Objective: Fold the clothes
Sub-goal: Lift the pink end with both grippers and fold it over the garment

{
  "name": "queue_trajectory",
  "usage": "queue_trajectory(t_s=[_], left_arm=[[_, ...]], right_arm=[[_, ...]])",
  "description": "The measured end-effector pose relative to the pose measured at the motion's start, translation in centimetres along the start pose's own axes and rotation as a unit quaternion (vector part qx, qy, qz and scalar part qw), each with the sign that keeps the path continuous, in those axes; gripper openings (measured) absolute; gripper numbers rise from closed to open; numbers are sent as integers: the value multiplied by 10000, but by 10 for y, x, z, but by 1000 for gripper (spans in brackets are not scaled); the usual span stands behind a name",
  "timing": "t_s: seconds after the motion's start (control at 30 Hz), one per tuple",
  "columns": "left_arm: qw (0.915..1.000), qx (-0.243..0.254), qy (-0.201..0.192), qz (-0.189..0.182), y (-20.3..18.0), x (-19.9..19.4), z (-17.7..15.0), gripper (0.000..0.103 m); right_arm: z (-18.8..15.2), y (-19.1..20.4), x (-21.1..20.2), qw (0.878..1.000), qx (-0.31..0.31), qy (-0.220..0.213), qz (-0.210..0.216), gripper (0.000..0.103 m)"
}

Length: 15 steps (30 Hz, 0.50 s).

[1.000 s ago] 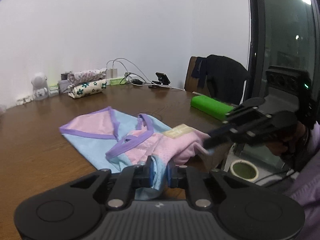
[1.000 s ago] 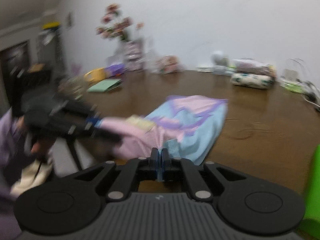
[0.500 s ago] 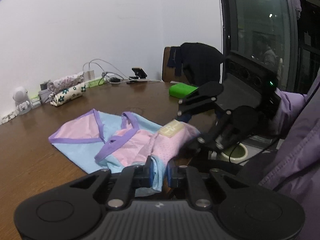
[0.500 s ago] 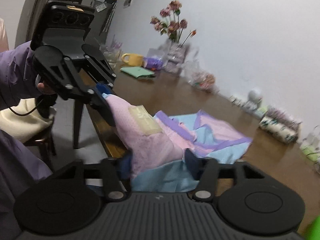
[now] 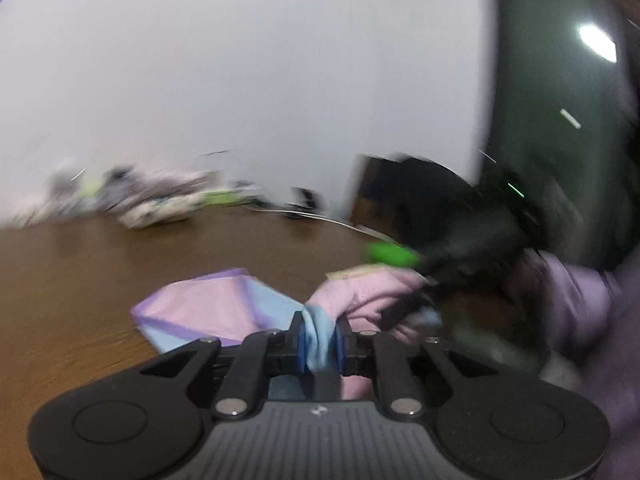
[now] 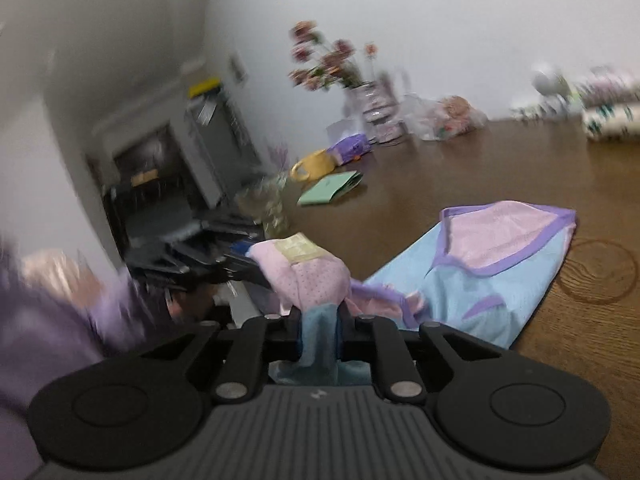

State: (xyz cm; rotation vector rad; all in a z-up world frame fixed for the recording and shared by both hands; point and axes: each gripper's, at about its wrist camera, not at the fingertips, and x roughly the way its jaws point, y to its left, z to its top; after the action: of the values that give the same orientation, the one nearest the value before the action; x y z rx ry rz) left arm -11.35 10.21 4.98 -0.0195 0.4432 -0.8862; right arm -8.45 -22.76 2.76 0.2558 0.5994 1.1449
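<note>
Low at six o'clock in the left wrist view, my left gripper (image 5: 319,342) has its jaws nearly together, pinching a bunched blue fold of the garment (image 5: 208,312), much as it did a second ago; the rest of the cloth trails off toward ten o'clock, lying flat on the brown table (image 5: 72,272). At three o'clock my right gripper (image 5: 404,308) shows as a dark smear (the whole frame is blurred) biting into the pink part. In the right wrist view, my right gripper (image 6: 319,338) has just been closing: half a second ago its jaws stood wide around the cloth, and now they clamp a blue fold of the garment (image 6: 496,264) at six o'clock. The pink and blue panel spreads toward two o'clock on the table (image 6: 500,168), and my left gripper (image 6: 224,264) holds the pink end at nine o'clock. I judge that with both near corners regripped, I can carry this edge across for the fold.
</note>
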Motion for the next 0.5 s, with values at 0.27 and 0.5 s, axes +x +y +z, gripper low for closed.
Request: queue_trajectory(t_s=[0.27,0.5], left_arm=[[9846,-1385,249,1033,34,54,-1,25],[9738,-1896,247,1232,43,43,-16,60]], right_arm=[[11,-43,22,9796,1117,-379,-1626,48],[-2,-30,15,9749,965,-607,-1913,64]])
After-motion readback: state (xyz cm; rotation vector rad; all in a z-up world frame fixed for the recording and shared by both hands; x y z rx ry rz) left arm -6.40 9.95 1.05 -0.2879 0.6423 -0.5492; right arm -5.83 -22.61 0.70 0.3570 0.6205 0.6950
